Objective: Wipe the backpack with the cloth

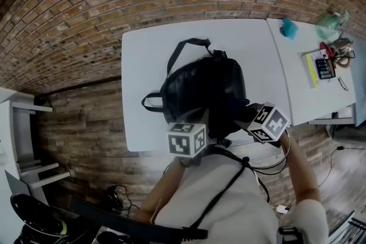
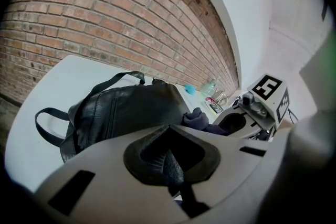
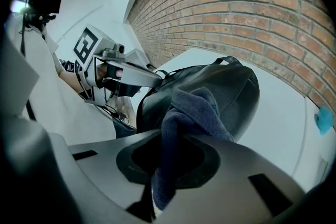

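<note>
Evidently backpack (image 1: 203,94) lies lengthwise (handle (image 1: 186,46) away).

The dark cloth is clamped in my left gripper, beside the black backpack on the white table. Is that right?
Not quite: the dark cloth is clamped in your right gripper, not the left, as the right gripper view shows. It is beside the black backpack on the white table.

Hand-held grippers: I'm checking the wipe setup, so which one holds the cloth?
The right hand-held gripper: its jaws are shut on the dark blue cloth. The left hand-held gripper pinches part of the black backpack instead.
</note>
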`<state>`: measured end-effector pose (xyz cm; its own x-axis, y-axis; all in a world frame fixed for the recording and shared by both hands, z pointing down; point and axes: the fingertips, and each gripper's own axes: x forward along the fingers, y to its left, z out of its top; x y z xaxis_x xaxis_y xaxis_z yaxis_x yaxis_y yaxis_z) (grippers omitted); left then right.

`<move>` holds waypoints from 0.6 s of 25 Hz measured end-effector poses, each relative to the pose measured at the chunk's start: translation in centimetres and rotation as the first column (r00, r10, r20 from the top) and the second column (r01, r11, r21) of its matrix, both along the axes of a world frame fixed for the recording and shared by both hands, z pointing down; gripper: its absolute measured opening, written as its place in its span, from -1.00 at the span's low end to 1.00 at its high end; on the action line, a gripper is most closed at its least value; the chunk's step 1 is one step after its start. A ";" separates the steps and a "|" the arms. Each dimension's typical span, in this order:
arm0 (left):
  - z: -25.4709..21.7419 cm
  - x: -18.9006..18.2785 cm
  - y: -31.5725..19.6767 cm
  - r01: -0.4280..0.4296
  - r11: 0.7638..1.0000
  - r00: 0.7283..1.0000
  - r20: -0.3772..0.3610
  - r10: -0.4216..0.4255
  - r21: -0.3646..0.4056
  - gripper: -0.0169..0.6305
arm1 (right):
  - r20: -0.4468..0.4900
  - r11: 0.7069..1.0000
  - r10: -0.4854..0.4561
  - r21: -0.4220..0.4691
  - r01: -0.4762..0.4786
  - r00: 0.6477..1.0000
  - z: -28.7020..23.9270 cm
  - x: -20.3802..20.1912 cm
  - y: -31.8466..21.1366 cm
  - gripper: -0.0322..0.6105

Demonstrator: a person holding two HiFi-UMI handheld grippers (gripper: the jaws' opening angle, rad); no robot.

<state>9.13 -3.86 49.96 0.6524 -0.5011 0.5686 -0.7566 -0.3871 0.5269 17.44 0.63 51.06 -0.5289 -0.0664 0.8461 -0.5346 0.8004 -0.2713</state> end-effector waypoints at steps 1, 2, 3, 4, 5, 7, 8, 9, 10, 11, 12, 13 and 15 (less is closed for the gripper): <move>0.0 0.0 0.0 0.000 1.000 1.000 0.001 0.000 0.000 -0.93 | 0.001 1.000 -0.003 -0.006 0.003 1.000 0.0 0.0 0.3 -0.75; 0.0 0.0 0.1 0.001 1.000 1.000 0.001 -0.001 0.000 -0.93 | 0.002 1.000 -0.006 -0.012 0.006 1.000 0.1 0.0 0.6 -0.75; 0.0 0.0 0.1 0.002 1.000 1.000 0.000 -0.002 0.000 -0.93 | 0.001 1.000 -0.010 -0.017 0.010 1.000 0.1 -0.1 0.9 -0.75; 0.0 0.0 0.1 0.003 1.000 1.000 0.000 -0.003 0.000 -0.93 | 0.000 1.000 -0.016 -0.022 0.016 1.000 0.1 -0.1 1.2 -0.75; 0.0 0.0 0.1 0.004 1.000 1.000 0.001 -0.004 -0.001 -0.93 | -0.001 0.999 -0.024 -0.027 0.024 1.000 0.1 -0.2 1.5 -0.75; 0.0 0.0 0.2 0.006 1.000 1.000 0.002 -0.006 -0.002 -0.93 | -0.005 0.998 -0.045 -0.039 0.045 0.999 0.1 -0.3 2.1 -0.75; 0.0 0.0 0.3 0.007 1.000 1.000 0.002 -0.007 -0.003 -0.93 | -0.007 0.997 -0.057 -0.045 0.057 0.998 0.2 -0.3 2.4 -0.75; 0.1 0.0 0.3 0.008 1.000 1.000 0.002 -0.008 -0.004 -0.93 | -0.010 0.996 -0.069 -0.050 0.068 0.998 0.2 -0.3 2.7 -0.76; 0.1 0.0 0.4 0.009 1.000 1.000 0.003 -0.009 -0.005 -0.93 | -0.013 0.996 -0.078 -0.052 0.077 0.997 0.3 -0.3 2.9 -0.76; 0.1 0.0 0.4 0.010 1.000 1.000 0.004 -0.010 -0.005 -0.93 | -0.015 0.995 -0.084 -0.053 0.083 0.996 0.3 -0.4 3.1 -0.76; 0.1 0.1 0.5 0.012 1.000 1.000 0.004 -0.012 -0.005 -0.93 | -0.016 0.995 -0.090 -0.055 0.089 0.996 0.4 -0.4 3.3 -0.75; 0.1 0.1 0.5 0.013 1.000 1.000 0.005 -0.013 -0.004 -0.93 | -0.017 0.994 -0.096 -0.059 0.094 0.995 0.4 -0.4 3.5 -0.75; 0.1 0.0 0.6 0.015 1.000 1.000 0.006 -0.015 -0.003 -0.93 | -0.018 0.992 -0.110 -0.066 0.109 0.994 0.5 -0.4 3.9 -0.75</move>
